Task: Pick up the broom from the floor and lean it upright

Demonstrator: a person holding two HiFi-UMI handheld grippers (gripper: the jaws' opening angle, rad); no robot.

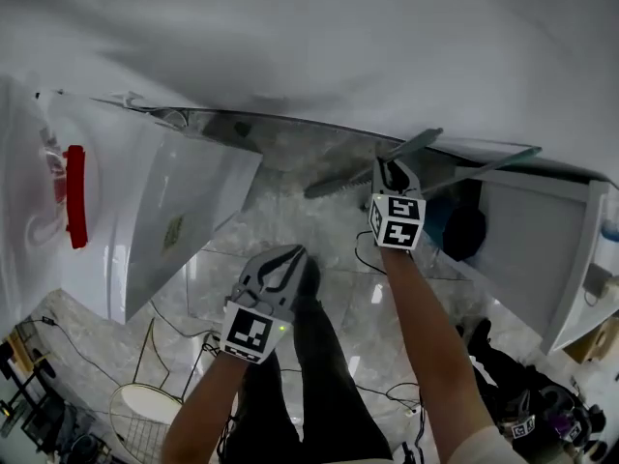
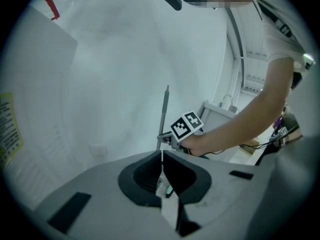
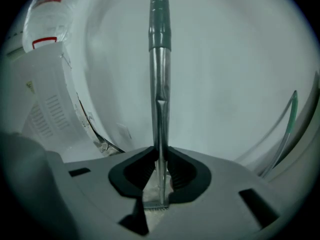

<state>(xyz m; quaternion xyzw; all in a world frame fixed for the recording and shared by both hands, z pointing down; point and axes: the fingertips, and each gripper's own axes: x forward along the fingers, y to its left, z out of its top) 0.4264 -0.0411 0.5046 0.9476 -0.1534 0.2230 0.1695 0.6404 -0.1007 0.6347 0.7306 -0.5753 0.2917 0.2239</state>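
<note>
The right gripper [image 1: 390, 170] [image 3: 160, 154] has its jaws clamped on the broom [image 1: 338, 180] [image 2: 164, 114] [image 3: 160, 84], its handle rising before the far wall [image 1: 319, 37]. Nearer and left, the left gripper [image 1: 290, 259] [image 2: 162, 156] hangs with jaws together, empty.

Both forearms out ahead. Left gripper [image 1: 287, 262] nearer the body, jaws together (nothing between). Right gripper [image 1: 392, 172] farther out, angled down, clamped on handle [image 3: 160, 84].
</note>
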